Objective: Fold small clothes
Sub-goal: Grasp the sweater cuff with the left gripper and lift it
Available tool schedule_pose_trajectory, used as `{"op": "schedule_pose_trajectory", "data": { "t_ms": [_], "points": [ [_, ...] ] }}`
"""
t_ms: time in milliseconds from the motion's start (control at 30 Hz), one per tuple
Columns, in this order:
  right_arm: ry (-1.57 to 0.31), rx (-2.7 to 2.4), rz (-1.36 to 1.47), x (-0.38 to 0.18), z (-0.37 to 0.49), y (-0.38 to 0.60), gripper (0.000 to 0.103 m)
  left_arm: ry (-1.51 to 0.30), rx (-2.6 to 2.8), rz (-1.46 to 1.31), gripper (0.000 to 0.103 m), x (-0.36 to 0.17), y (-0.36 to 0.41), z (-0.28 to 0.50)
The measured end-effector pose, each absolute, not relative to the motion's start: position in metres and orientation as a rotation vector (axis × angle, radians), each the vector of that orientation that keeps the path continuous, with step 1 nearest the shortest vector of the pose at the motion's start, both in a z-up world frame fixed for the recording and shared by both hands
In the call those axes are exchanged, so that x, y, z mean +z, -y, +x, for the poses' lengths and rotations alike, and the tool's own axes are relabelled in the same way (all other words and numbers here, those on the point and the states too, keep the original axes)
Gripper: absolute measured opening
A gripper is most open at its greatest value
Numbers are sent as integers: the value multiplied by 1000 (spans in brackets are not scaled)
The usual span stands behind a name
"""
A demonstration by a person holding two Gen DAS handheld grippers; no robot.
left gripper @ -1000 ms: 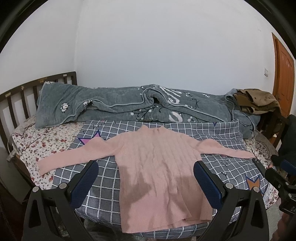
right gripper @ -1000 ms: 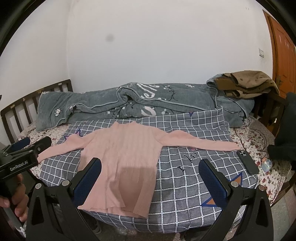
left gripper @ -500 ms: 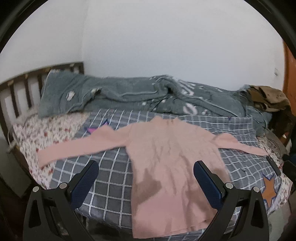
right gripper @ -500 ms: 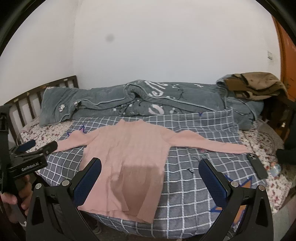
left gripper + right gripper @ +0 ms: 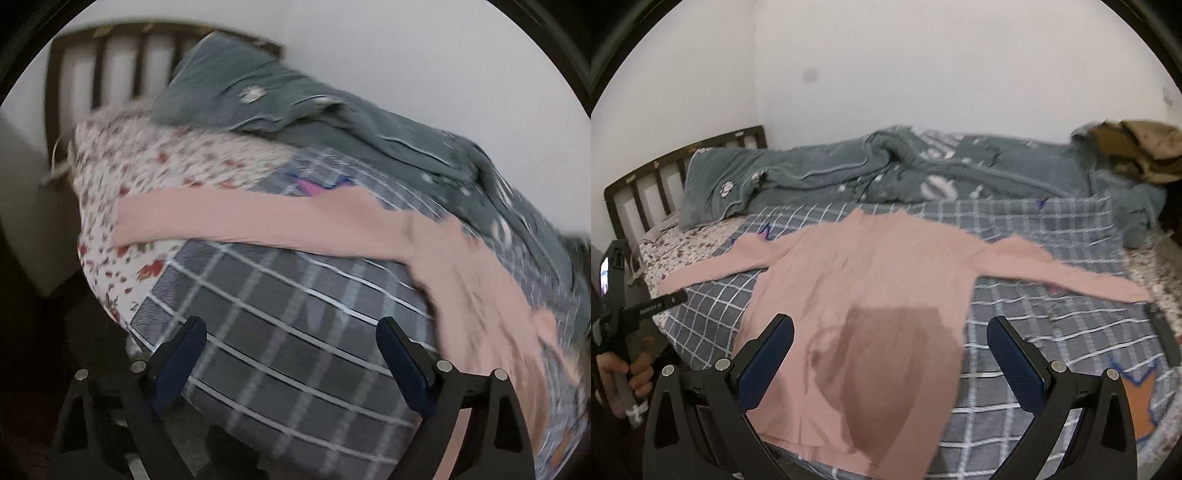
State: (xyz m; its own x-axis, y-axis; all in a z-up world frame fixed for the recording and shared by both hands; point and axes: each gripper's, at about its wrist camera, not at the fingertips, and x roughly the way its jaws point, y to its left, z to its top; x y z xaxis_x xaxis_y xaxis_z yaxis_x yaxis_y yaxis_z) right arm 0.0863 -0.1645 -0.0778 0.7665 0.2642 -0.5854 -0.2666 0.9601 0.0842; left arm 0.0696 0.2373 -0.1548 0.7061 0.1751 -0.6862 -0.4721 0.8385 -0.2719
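left wrist, change: view has swung toward the sweater's sleeve, closer and blurred now
left gripper: jaws closing, only checked cover between them
left wrist, room: floral sheet, headboard
right wrist, change: pink sweater nearer, flat on the bed
right gripper: jaws wide, gripping nothing
right wrist, room: grey quilt behind; brown clothes far right

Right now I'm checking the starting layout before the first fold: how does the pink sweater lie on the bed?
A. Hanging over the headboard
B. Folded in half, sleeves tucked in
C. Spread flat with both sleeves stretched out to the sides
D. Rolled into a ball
C: the sweater lies flat on the checked blanket, one sleeve reaching out to each side, unfolded.
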Motion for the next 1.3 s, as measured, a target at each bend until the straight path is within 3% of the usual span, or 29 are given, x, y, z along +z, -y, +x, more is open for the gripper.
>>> {"op": "schedule_pose_trajectory", "data": {
  "t_ms": [33,100,367,467,567,633,733,1000,1300],
  "points": [
    [-648,308,-5,-84,93,162,96,-710,365,-498,91,-162,-252,72],
    [-662,326,-19,-95,106,155,94,-721,367,-564,78,-175,-279,79],
    [-677,385,-44,-123,144,140,89,-695,475,-687,77,-203,-354,101],
    [-683,388,-57,-130,159,138,89,-699,543,-706,64,-207,-377,111],
    [-710,373,-60,-136,175,138,89,-666,575,-751,59,-211,-398,116],
    [-717,371,-59,-139,183,139,89,-641,619,-740,48,-209,-404,116],
    [-720,376,-27,-141,194,143,89,-634,699,-661,8,-201,-406,120],
    [-653,353,61,-139,193,182,89,-591,678,-423,7,-135,-358,149],
    [-572,210,101,-130,183,254,89,-508,409,-175,7,-46,-191,213]
  ]
}}
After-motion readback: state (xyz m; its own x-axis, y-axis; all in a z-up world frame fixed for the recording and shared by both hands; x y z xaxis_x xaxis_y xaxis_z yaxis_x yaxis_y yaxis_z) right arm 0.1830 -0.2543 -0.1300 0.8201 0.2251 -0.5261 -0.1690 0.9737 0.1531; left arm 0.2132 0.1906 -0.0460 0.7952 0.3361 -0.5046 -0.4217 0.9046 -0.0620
